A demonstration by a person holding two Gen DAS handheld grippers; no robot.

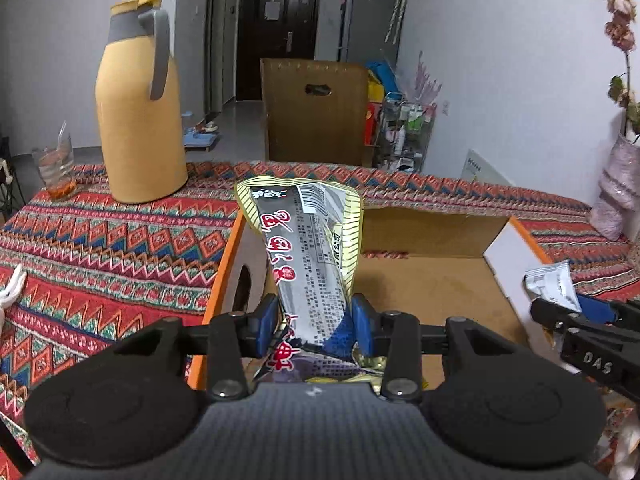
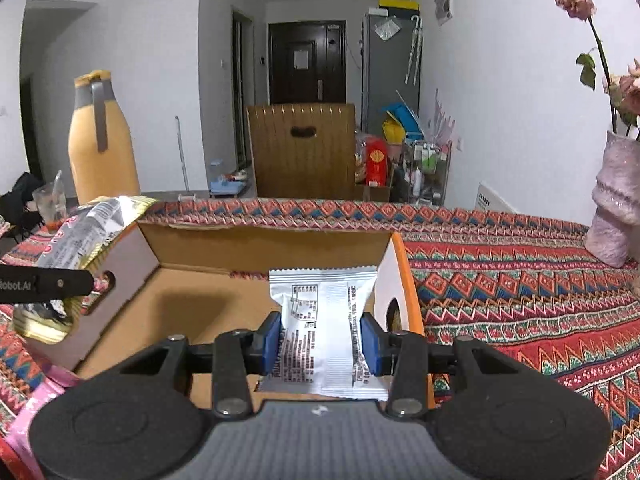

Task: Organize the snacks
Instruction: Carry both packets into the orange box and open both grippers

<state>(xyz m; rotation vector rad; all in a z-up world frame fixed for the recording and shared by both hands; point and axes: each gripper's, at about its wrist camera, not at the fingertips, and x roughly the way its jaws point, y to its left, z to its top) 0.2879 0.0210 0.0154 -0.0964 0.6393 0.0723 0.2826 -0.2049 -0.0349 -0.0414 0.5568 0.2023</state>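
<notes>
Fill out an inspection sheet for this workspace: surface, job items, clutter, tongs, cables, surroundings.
Surface: table under a patterned red cloth.
Job's things: open cardboard box with orange outer sides, floor bare where visible; black-and-gold snack packet; white snack packet.
Clutter: yellow thermos jug, glass cup, pink vase with wilted flowers.
Tongs: left tongs shut on the black-and-gold snack packet at the box's left wall; right tongs shut on the white snack packet over the box's right side.
Cables: nothing seen.
Surroundings: tall cardboard carton, dark door, grey fridge, wire rack.
</notes>
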